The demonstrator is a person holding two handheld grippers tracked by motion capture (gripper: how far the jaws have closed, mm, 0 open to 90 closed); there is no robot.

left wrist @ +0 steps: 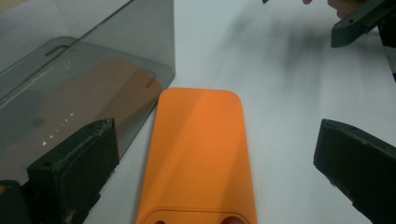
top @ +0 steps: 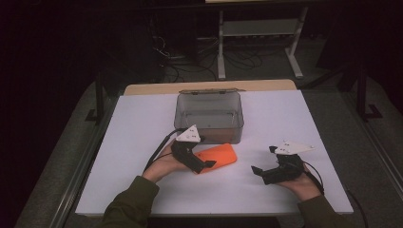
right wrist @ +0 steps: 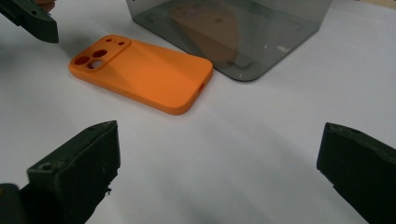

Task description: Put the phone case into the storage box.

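Your left tongs (left wrist: 215,168) stood wide astride the case (left wrist: 198,154), right tongs (right wrist: 219,172) wide and empty; light, flexible, slick-looking, it was best gripped across its long edges.

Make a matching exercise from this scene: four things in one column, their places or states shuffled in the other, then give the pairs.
Things
1. orange phone case
2. smoky plastic box
3. left gripper
4. right gripper

Places or states
A. open, apart from the case
B. flat on the table, camera holes up
C. open, jaws astride the case's end
D. lid open, behind the case

Pairs: 1-B, 2-D, 3-C, 4-A
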